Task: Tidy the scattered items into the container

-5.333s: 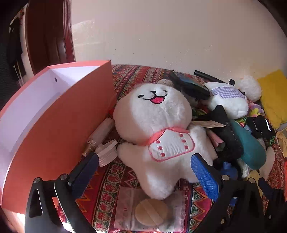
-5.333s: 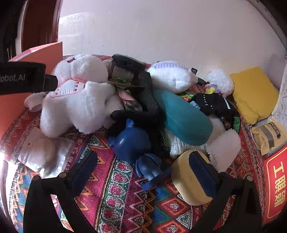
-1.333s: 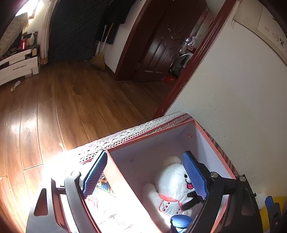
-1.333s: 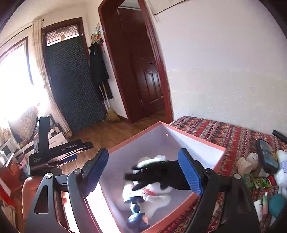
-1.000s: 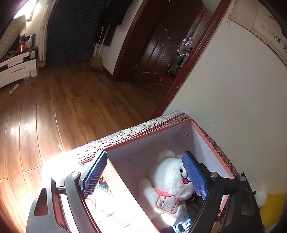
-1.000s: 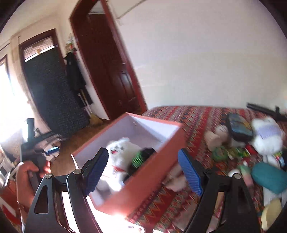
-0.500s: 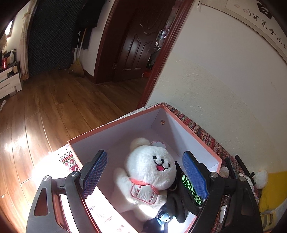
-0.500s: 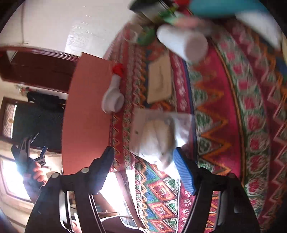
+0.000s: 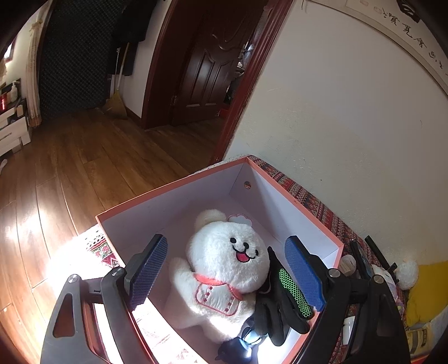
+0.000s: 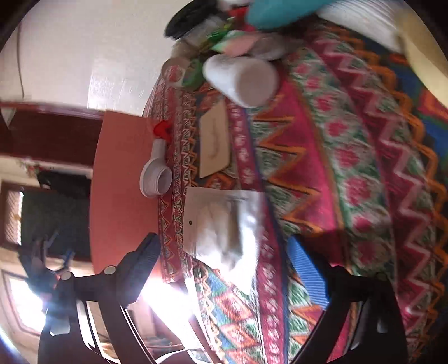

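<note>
The orange box [image 9: 296, 201] holds a white plush bear [image 9: 224, 263], a black and green glove [image 9: 288, 296] and a dark blue toy [image 9: 238, 344]. My left gripper [image 9: 226, 274] hovers open and empty above the box. My right gripper [image 10: 224, 268] is open and empty, rolled sideways just over a clear plastic packet [image 10: 224, 224] on the patterned cloth [image 10: 350, 168]. The box's orange wall [image 10: 123, 182] stands to the packet's left.
A white cylinder [image 10: 240, 78], a beige card [image 10: 214, 145], a white funnel-shaped piece with a red tip [image 10: 156, 173] and a teal item [image 10: 280, 11] lie on the cloth. More loose items [image 9: 364, 266] lie beyond the box by the wall.
The plush bear, glove and blue toy went into the box. My left gripper has drifted over the box. My right gripper swung from the box down to the packet and tilted sideways.
</note>
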A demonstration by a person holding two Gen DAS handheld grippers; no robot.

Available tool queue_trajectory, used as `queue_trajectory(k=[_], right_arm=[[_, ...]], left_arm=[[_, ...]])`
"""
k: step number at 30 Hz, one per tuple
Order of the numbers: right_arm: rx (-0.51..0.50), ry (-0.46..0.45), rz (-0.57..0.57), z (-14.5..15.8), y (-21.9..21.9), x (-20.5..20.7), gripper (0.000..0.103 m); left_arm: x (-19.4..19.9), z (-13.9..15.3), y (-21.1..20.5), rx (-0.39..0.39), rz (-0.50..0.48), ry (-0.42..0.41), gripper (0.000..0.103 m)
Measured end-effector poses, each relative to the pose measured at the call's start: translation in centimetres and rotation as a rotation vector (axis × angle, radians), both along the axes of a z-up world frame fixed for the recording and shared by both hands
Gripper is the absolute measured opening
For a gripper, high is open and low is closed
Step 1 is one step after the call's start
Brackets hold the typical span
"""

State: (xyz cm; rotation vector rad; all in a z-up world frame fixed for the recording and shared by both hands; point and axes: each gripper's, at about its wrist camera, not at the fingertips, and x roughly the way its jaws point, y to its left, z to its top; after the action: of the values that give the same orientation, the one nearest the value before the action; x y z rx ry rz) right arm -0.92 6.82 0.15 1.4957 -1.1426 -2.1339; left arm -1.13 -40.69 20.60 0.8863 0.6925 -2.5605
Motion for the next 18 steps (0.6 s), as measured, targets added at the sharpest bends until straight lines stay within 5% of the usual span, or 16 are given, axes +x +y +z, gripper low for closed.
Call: queue_trajectory(k=[6, 7, 8, 10, 13, 15, 16, 18], right_arm=[[0.143, 0.065, 0.021, 1.1, -2.3, -0.2, 0.094], [0.149, 0.076, 0.018, 1.2, -2.4, -0.1, 0.083], [0.133, 0.085, 0.025, 1.2, -2.2, 0.1, 0.06], [0.04, 0.067, 0.067, 0.2, -2.5, 0.0, 0.051], [0.056, 0.072, 0.077, -0.3, -2.9, -0.2, 0.048], [0.044, 0.08, 0.083, -0.3, -2.9, -0.4, 0.028], [0.018, 0.078, 0.096, -0.6, -2.9, -0.5, 0.001], [-0.001, 0.065, 0.098, -1.0, -2.9, -0.4, 0.0]], left_arm=[[0.0, 0.3, 0.9, -0.016, -0.016, 0.004, 0.086], [-0.1, 0.3, 1.1, -0.016, -0.019, 0.005, 0.086], [-0.1, 0.3, 1.1, -0.015, -0.021, 0.006, 0.086], [-0.1, 0.3, 1.3, -0.014, -0.022, 0.006, 0.086], [-0.1, 0.3, 1.3, -0.017, -0.025, 0.006, 0.086], [0.0, 0.4, 1.4, -0.019, -0.028, 0.005, 0.086], [0.0, 0.4, 1.4, -0.022, -0.031, 0.004, 0.086], [-0.1, 0.5, 1.6, -0.029, -0.043, 0.002, 0.086]])
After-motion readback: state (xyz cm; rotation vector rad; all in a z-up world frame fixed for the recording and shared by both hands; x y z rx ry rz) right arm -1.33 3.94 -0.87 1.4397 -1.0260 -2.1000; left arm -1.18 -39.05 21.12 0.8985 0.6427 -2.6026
